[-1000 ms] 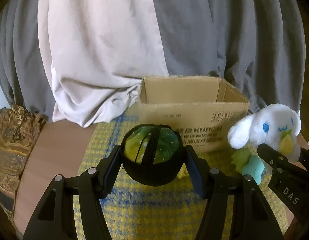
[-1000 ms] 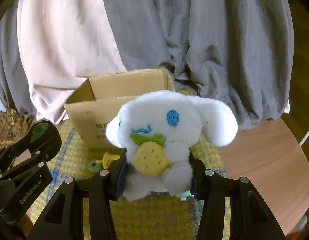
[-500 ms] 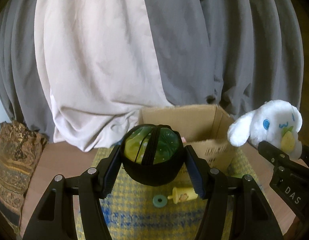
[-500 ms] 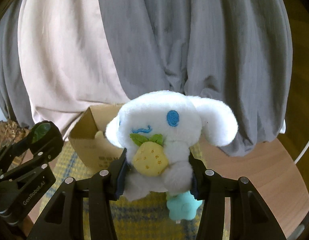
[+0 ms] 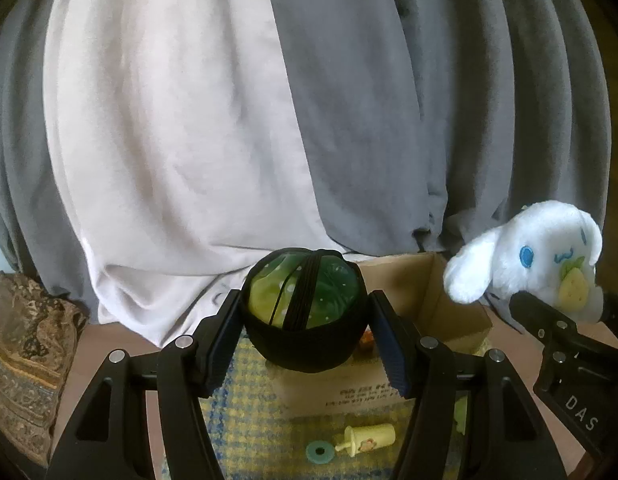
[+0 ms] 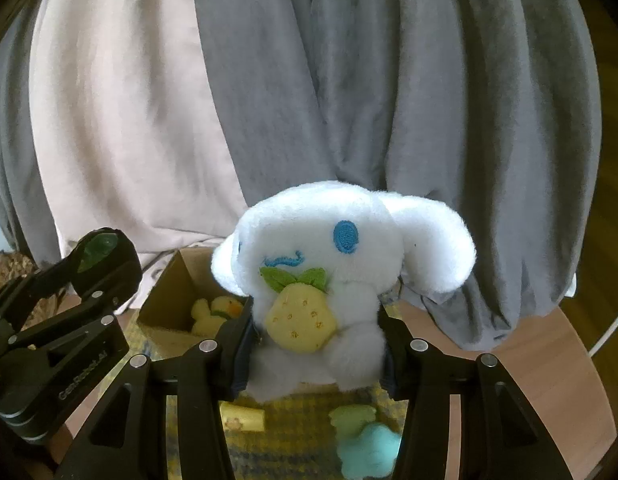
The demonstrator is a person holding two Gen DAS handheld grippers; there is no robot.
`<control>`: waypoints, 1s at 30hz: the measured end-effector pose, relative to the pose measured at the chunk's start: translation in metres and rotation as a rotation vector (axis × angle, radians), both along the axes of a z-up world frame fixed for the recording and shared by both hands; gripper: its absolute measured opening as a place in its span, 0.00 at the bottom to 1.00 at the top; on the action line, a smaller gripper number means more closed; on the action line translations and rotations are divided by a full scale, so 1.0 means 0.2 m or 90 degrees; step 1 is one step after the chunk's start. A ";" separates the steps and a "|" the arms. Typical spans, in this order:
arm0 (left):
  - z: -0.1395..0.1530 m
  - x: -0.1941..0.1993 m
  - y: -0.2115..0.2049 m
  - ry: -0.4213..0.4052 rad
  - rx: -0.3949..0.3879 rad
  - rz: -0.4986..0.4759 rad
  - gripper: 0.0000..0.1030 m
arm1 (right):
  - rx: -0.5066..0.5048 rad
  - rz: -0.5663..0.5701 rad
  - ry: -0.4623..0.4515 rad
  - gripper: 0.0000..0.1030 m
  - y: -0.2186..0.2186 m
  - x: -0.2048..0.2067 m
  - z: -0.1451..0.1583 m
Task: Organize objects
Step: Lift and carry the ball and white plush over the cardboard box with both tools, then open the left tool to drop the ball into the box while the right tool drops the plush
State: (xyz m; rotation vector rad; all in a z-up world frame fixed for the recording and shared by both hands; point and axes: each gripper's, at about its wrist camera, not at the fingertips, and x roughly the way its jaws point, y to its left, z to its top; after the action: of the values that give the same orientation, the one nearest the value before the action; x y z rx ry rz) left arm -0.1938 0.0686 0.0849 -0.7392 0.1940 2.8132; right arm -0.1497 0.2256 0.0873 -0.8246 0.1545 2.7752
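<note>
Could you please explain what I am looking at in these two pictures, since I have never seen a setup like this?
There is no robot here: a person holds a handheld two-finger gripper in each hand, and each carries a fisheye camera looking forward along its jaws.

In the left camera's view, the left gripper has its jaws shut on a round green pouch with black trim. In the right camera's view, the right gripper is shut on a white plush dog hugging a yellow strawberry.

Both hover above an open cardboard box, which already holds a yellow soft toy. The box stands on a yellow-and-blue woven mat on a wooden table. On the mat lie a small yellow bottle toy, a teal ring and a teal star toy. Curtains hang behind.
</note>
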 end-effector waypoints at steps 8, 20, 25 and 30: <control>-0.03 -0.16 0.02 -0.037 0.015 -0.010 0.60 | -0.002 0.002 -0.021 0.48 0.03 -0.17 0.00; -0.08 -0.31 0.06 -0.066 0.011 -0.013 0.60 | -0.019 0.012 -0.063 0.48 0.08 -0.37 -0.09; -0.09 -0.35 0.07 -0.083 0.009 -0.011 0.61 | -0.023 0.012 -0.067 0.54 0.10 -0.37 -0.11; -0.07 -0.34 0.07 -0.066 -0.006 0.004 0.89 | 0.002 -0.019 -0.049 0.84 0.11 -0.33 -0.08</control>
State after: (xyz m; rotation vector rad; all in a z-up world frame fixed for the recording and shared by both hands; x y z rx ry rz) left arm -0.2608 0.0825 0.0702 -0.8866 0.1874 2.7727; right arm -0.2164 0.2477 0.0705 -0.9191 0.1469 2.7102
